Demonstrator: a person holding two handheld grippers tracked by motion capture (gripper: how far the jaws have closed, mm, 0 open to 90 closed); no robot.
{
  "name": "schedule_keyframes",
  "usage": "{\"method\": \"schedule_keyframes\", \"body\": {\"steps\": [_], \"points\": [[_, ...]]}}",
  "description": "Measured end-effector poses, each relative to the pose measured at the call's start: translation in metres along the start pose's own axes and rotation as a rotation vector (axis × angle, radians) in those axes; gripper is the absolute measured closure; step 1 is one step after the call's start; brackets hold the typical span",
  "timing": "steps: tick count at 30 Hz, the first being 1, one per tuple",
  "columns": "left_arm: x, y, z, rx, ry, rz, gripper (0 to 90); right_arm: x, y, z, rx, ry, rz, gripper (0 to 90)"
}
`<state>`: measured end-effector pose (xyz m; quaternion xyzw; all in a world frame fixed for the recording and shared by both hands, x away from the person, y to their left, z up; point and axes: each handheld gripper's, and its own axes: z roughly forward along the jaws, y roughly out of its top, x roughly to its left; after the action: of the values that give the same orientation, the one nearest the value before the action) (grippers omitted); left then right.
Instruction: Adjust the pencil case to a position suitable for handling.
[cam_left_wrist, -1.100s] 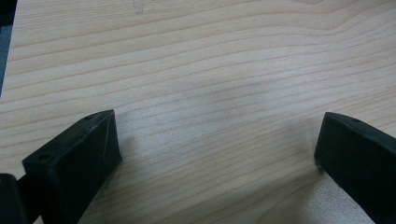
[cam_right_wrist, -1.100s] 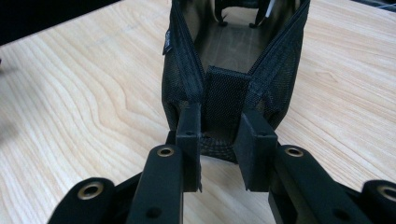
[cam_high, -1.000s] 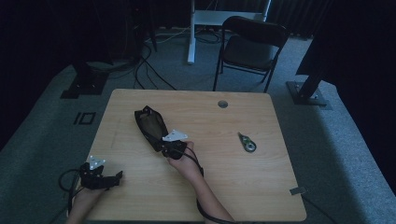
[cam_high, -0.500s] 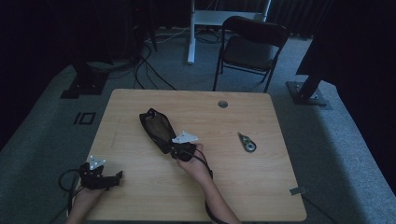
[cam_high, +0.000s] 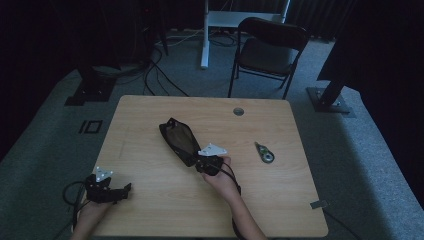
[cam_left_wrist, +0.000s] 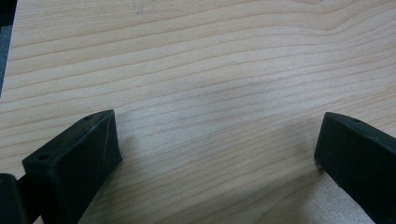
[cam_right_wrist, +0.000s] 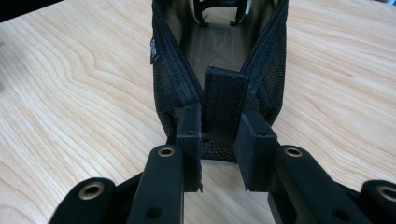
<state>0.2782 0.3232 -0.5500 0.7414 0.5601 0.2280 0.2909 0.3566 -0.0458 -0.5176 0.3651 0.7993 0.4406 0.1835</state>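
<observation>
— What surrounds the wooden table (cam_high: 150, 120)?
— Grey carpet (cam_high: 350, 150), dimly lit, with dark curtains (cam_high: 50, 40) behind.
— Any furniture?
— A black folding chair (cam_high: 267, 47) stands beyond the table's far edge, beside a white desk leg (cam_high: 205, 35); cables (cam_high: 155, 75) trail across the floor.

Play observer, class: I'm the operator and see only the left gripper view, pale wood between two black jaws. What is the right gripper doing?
Observer: The right gripper is shut on the woven black tab at one end of a black mesh zip pouch.
Operator: Is that pouch zipped up?
Observer: No, its zip gapes open along the top.
Operator: Anything else out there?
Observer: A small grey teardrop-shaped tool lies on the pale wooden table, apart from the pouch, on its right in the high view.
</observation>
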Motion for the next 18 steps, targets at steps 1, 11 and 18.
{"method": "schedule_keyframes", "body": {"steps": [1,11,18], "points": [[0.000,0.000,0.000,0.000,0.000,0.000,0.1,-0.002,-0.002,-0.002,0.003,0.004,0.004,72.6],[0.000,0.000,0.000,0.000,0.000,0.000,0.1,-0.020,-0.016,-0.028,-0.001,-0.019,0.027,72.6],[0.000,0.000,0.000,0.000,0.000,0.000,0.1,-0.031,-0.027,-0.039,0.003,-0.030,0.031,72.5]]}}
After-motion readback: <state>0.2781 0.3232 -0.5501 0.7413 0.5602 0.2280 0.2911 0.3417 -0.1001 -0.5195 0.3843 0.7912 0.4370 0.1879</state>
